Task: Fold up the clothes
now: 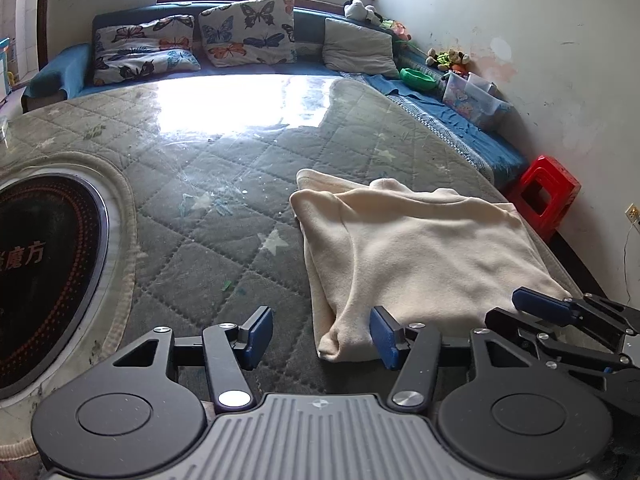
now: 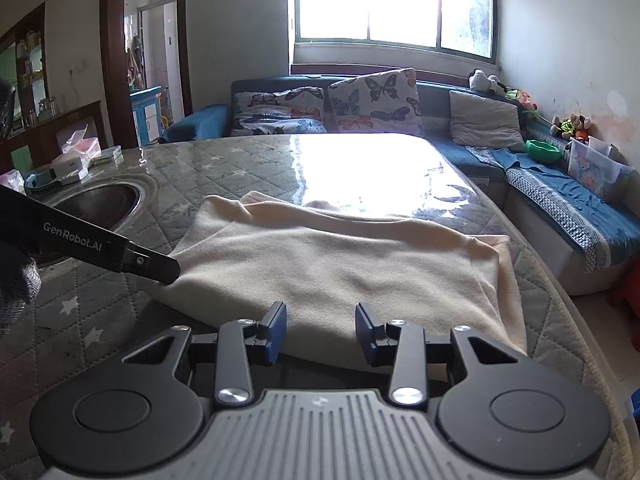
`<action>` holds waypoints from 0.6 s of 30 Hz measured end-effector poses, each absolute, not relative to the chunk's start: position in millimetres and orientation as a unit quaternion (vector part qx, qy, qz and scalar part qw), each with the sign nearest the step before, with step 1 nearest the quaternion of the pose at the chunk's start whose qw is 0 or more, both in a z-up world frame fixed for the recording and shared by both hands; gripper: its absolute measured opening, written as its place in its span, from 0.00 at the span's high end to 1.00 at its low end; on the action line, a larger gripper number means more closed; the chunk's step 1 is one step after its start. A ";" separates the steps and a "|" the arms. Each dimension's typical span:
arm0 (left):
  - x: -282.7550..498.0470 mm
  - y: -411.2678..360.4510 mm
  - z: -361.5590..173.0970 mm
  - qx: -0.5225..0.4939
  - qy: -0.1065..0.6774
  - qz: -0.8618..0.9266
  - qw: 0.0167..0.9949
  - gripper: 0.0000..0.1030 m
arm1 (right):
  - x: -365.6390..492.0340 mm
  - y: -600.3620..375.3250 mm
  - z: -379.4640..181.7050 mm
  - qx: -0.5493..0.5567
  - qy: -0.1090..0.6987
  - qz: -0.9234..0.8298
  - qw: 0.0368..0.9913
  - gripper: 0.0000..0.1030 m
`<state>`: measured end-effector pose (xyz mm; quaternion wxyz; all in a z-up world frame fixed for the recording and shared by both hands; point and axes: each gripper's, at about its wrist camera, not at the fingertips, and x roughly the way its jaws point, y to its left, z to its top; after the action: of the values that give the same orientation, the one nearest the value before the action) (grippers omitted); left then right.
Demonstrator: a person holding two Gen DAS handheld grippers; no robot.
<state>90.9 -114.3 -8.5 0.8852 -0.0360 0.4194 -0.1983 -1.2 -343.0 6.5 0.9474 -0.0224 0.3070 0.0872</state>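
Note:
A cream garment [image 1: 420, 248] lies folded on the quilted table cover [image 1: 208, 184]. It also shows in the right wrist view [image 2: 340, 264]. My left gripper [image 1: 322, 336] is open and empty at the garment's near left corner, which lies between its blue pads. My right gripper [image 2: 322, 330] is open and empty at the garment's near edge. It shows in the left wrist view [image 1: 560, 320] at the near right corner. The left gripper's body [image 2: 100, 246] reaches in from the left in the right wrist view.
A round black hot plate [image 1: 40, 276] is set in the table at the left. A blue sofa [image 1: 460, 120] with butterfly cushions [image 1: 248, 32] runs along the far and right sides. A red stool [image 1: 548, 196] stands by the right wall. Boxes [image 2: 76, 160] sit at the far left.

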 end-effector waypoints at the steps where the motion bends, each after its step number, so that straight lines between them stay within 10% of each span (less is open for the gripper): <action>1: 89.0 -114.0 -7.9 -0.036 0.419 -0.198 0.885 0.43 | -2.6 -343.7 7.2 -0.022 0.307 0.087 0.947 0.63; 18: 50.0 -113.4 -7.2 -0.006 0.406 -0.191 0.894 0.17 | -20.1 -345.8 5.7 0.000 0.323 0.071 0.944 0.49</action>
<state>50.0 -113.4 -7.2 0.8938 -0.0060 0.4058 -0.1909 -20.1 -345.8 5.7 0.9439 0.0003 0.3226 0.0705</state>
